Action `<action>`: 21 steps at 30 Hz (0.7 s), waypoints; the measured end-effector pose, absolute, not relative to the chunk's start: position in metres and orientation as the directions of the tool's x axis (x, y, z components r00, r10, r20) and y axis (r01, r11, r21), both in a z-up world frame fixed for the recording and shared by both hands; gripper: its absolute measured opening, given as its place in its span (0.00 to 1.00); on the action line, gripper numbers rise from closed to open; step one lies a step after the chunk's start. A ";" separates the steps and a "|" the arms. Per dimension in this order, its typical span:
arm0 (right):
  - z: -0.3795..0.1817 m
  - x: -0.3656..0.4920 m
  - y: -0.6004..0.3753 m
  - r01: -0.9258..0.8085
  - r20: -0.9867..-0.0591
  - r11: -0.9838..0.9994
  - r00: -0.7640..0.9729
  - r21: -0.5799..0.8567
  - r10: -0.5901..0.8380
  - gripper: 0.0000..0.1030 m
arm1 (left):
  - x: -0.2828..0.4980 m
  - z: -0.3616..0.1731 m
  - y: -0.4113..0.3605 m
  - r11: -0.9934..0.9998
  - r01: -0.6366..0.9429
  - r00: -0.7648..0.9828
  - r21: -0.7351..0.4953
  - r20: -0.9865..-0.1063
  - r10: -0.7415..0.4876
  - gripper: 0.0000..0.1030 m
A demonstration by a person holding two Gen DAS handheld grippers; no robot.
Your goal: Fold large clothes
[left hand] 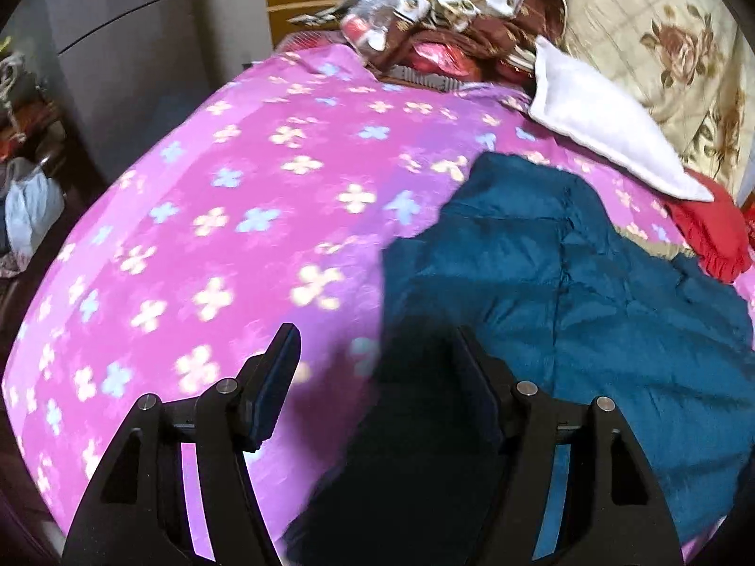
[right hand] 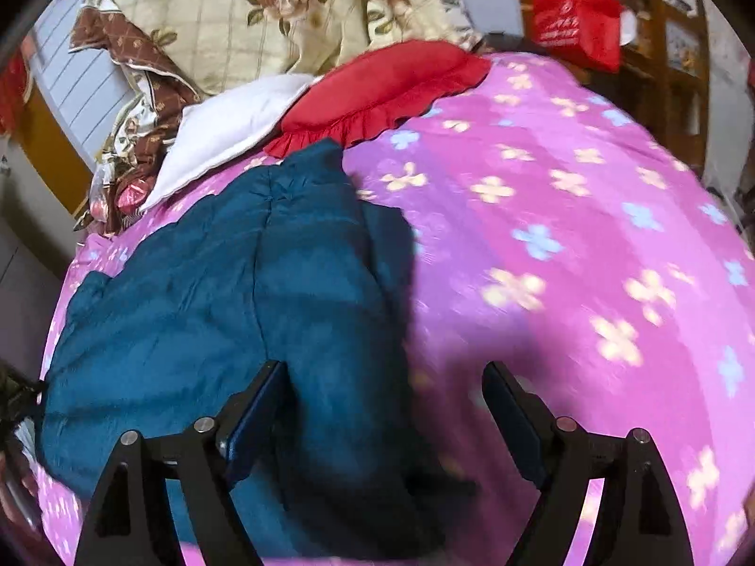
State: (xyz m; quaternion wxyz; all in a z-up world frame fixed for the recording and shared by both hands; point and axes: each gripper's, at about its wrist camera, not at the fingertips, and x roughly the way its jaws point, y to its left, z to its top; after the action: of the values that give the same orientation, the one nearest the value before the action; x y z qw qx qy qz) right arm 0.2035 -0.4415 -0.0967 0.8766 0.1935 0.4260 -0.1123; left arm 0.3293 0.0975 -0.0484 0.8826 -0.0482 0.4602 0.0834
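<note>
A large teal-blue garment (left hand: 566, 283) lies rumpled on a pink flowered bedspread (left hand: 212, 236). In the left wrist view it fills the right half; my left gripper (left hand: 377, 344) is open, hovering over the garment's left edge, holding nothing. In the right wrist view the garment (right hand: 236, 292) lies at centre-left on the bedspread (right hand: 566, 236). My right gripper (right hand: 384, 377) is open over the garment's right edge, empty. The garment's near end is dark in shadow between the fingers.
At the bed's far end lie a white pillow (left hand: 608, 127), a red frilled cushion (right hand: 382, 89), a cream floral quilt (right hand: 264, 14) and brown patterned bedding (left hand: 453, 28). A red bag (right hand: 578, 23) hangs beyond the bed. Clutter stands at the left bedside (left hand: 28, 188).
</note>
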 end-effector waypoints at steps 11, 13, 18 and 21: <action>-0.104 0.086 -0.419 0.349 -0.799 0.903 0.601 0.251 -0.010 0.80 | 0.238 -0.046 0.092 0.994 -0.105 0.556 -0.033 -0.830 0.031 0.65; -0.103 0.082 -0.424 0.362 -0.804 0.899 0.594 0.246 -0.019 0.80 | 0.232 -0.047 0.088 0.995 -0.098 0.545 -0.031 -0.838 0.028 0.65; -0.095 0.084 -0.445 0.371 -0.780 0.860 0.624 0.349 0.047 0.80 | 0.229 -0.052 0.100 0.982 -0.107 0.523 -0.154 -0.849 -0.076 0.65; -0.097 0.100 -0.450 0.350 -0.768 0.847 0.633 0.399 0.101 0.80 | 0.241 -0.059 0.115 0.955 -0.115 0.515 -0.275 -0.838 -0.179 0.65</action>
State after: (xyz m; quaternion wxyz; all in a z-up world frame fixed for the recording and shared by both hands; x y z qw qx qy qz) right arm 0.1003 -0.4497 -0.0970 0.8633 0.2666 0.4224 -0.0721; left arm 0.2415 0.1146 -0.0587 0.8576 -0.1494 0.4918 -0.0188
